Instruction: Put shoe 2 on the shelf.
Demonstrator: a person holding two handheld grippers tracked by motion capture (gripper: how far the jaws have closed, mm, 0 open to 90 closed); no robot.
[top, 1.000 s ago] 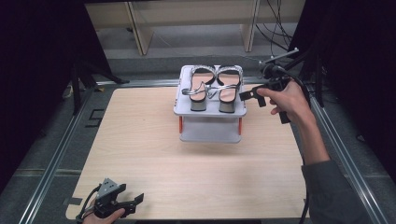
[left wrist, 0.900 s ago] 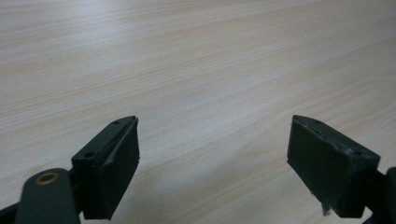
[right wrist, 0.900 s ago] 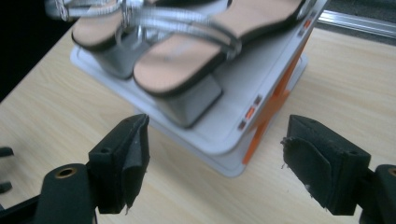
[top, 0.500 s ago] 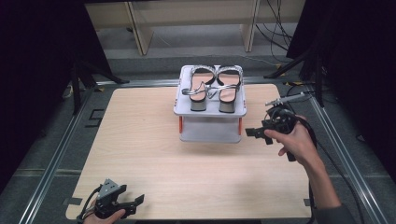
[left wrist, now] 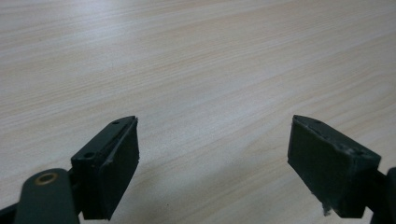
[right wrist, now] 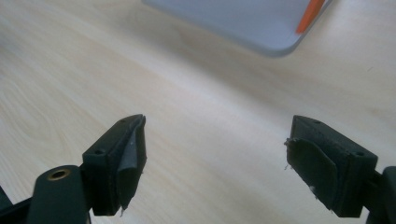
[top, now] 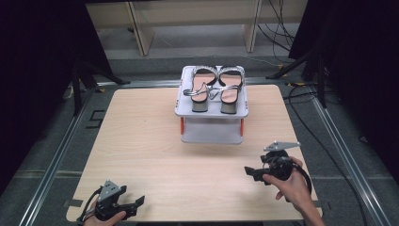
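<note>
A pair of block-heeled sandals [top: 215, 84] stands side by side on the top shelf of a small grey two-tier rack [top: 188, 112] at the far middle of the wooden table. My right gripper [top: 249, 172] is low over the table's near right, in front of the rack, open and empty, jaws pointing left. In the right gripper view its jaws [right wrist: 215, 161] stand wide apart over bare wood, with the rack's grey base [right wrist: 243, 21] and an orange post [right wrist: 310, 14] beyond. My left gripper [top: 137, 203] rests at the near left edge, open and empty [left wrist: 214, 161].
The rack has orange-red posts [top: 182, 126] between its shelves. The wooden table [top: 141, 141] has metal rails [top: 56, 155] along its sides. Cables [top: 324, 141] trail on the floor at the right. Dark curtains and stands border both sides.
My right gripper has drawn back from beside the sandals on the rack toward the near right of the table and come down low. The left gripper has stayed put.
</note>
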